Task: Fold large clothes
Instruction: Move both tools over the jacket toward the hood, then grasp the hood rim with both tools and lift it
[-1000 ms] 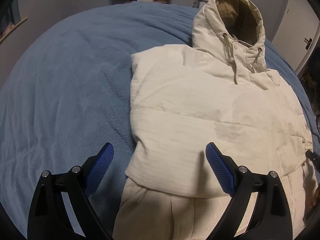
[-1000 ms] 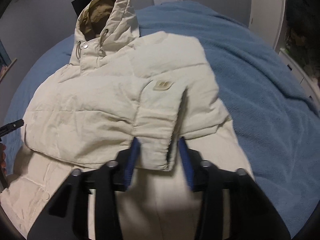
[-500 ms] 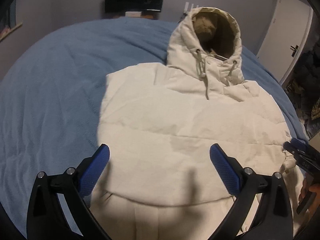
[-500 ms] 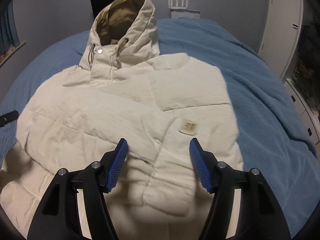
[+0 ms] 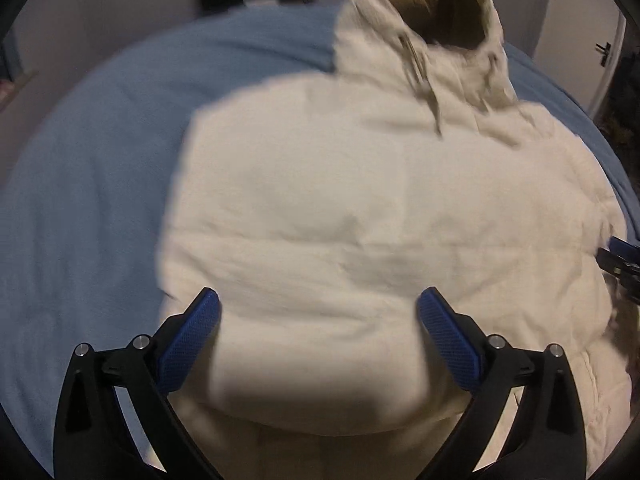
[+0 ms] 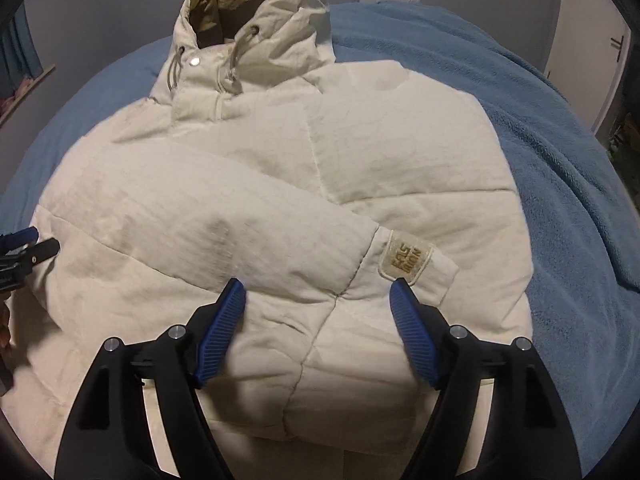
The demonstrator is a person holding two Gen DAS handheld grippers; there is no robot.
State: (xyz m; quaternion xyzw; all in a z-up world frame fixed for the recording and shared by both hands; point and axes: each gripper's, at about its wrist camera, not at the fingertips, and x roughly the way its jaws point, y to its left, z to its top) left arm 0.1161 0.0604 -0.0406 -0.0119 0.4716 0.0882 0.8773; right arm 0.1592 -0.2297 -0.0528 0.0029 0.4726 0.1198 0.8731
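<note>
Currently, a cream quilted puffer jacket with a tan-lined hood (image 6: 280, 208) lies flat on a blue fleece bed cover (image 6: 568, 168), directly ahead of both tools. Left hand-held gripper (image 5: 318, 312): jaws spread wide, nothing between them, over the jacket's lower body; view blurred. Right hand-held gripper (image 6: 318, 300): jaws likewise spread and empty, poised above the folded-in sleeve (image 6: 224, 224). Sleeve cuff with a beige stitched label (image 6: 408, 260) sits just beyond the right fingertip. Hood (image 5: 424, 36) at the far end.
</note>
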